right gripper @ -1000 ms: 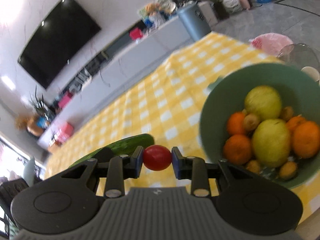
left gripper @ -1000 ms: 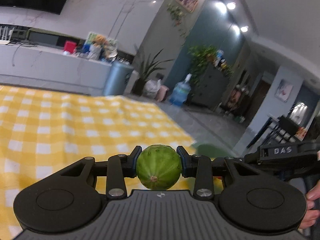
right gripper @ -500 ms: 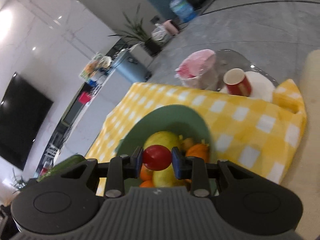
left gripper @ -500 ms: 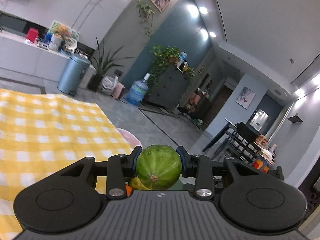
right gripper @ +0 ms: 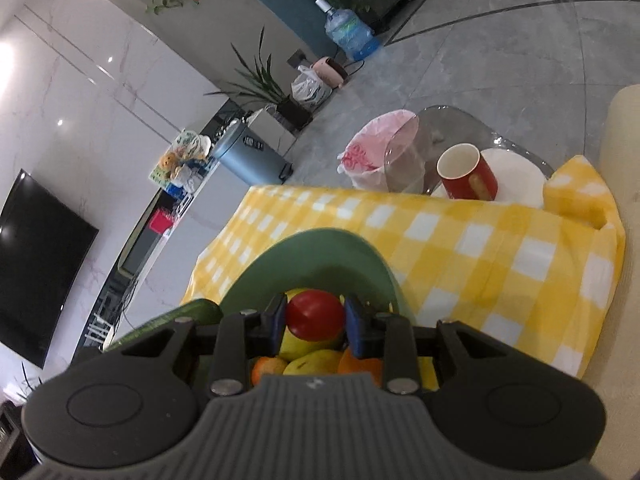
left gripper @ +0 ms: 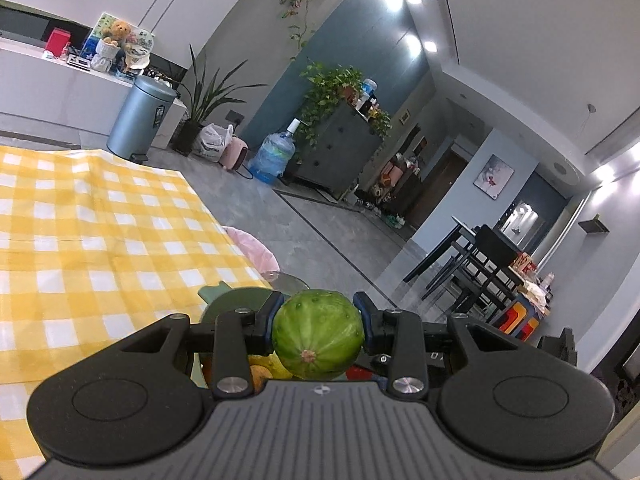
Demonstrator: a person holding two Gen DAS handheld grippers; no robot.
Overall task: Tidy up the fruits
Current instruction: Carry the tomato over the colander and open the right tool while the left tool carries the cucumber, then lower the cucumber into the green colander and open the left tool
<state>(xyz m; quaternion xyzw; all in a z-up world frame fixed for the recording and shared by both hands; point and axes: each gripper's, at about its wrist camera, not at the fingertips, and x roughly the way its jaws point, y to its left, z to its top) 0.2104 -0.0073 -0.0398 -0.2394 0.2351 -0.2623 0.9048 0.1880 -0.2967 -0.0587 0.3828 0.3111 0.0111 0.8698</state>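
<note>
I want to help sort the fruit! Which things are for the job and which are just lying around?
For the job: cucumber in left gripper, tomato in right gripper, green bowl of fruit.

Lying about: red mug, pink bin bag, water bottle.

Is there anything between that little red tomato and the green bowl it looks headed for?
Nothing visible blocks it. The right gripper holds the tomato directly over the green bowl, whose open mouth shows only the fruit already piled inside. The red mug stands well off beyond the bowl.
</note>
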